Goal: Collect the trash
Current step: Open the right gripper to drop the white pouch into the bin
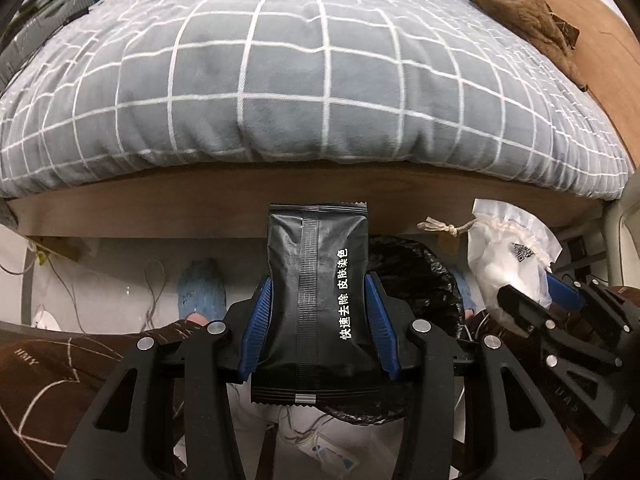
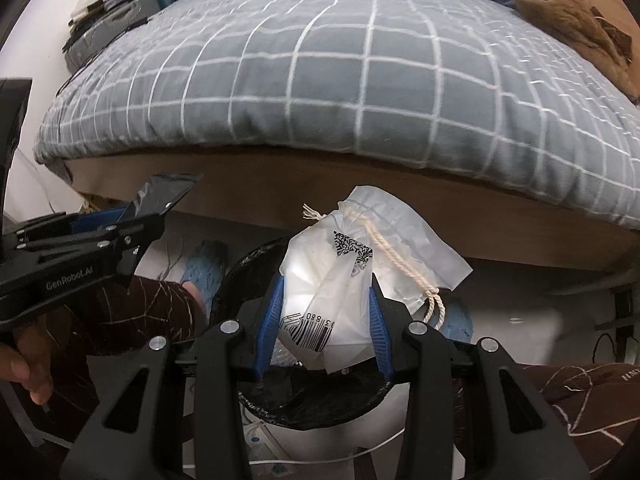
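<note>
A black foil packet with white print stands upright between the blue pads of my left gripper, which is shut on it. My right gripper is shut on a translucent white drawstring bag with a barcode and a cream cord. Both hang over a bin lined with a black bag, whose rim shows behind the packet. The right gripper with the white bag appears at the right of the left wrist view. The left gripper's packet shows at the left of the right wrist view.
A bed with a grey checked duvet on a wooden frame fills the background. Brown fleece clothing lies on its far right. Blue slippers and the person's brown-trousered legs flank the bin. Cables trail on the white floor.
</note>
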Available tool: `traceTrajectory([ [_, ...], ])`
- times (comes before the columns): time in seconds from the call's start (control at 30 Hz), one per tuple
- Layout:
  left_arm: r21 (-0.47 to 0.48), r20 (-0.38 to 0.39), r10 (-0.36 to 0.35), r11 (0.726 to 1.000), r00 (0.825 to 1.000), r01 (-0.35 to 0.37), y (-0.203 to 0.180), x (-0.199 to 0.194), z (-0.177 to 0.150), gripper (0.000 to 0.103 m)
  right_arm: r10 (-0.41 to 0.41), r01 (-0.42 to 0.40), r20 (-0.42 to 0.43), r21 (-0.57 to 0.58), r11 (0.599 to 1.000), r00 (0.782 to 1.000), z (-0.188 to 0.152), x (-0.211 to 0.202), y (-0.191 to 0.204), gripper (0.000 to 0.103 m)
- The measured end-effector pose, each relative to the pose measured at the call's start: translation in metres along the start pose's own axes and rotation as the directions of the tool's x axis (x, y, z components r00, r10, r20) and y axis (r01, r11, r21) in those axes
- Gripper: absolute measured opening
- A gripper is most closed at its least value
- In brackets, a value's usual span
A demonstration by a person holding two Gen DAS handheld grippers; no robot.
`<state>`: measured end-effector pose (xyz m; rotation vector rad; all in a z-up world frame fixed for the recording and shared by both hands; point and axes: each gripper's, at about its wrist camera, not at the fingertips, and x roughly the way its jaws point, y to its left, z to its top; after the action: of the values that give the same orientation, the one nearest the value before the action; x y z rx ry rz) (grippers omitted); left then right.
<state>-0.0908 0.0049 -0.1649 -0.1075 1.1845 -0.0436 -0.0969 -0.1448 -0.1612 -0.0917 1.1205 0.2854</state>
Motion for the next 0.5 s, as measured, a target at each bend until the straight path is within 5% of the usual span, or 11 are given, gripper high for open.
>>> traceTrajectory([
  [0.33, -0.036, -0.018, 0.023, 0.999, 1.000, -0.024, 0.024, 0.008, -0.011, 0.046, 0.015, -0.017, -0.038, -0.049, 0.999, 0.999, 0.006, 0.019, 0.029, 0.049],
  [0.5, -0.024, -0.028, 0.025, 0.999, 0.999, -0.025, 0.024, 0.014, -0.019, 0.046, 0.005, -0.006, -0.022, -0.052, 0.999, 1.000, 0.006, 0.016, 0.029, 0.069],
])
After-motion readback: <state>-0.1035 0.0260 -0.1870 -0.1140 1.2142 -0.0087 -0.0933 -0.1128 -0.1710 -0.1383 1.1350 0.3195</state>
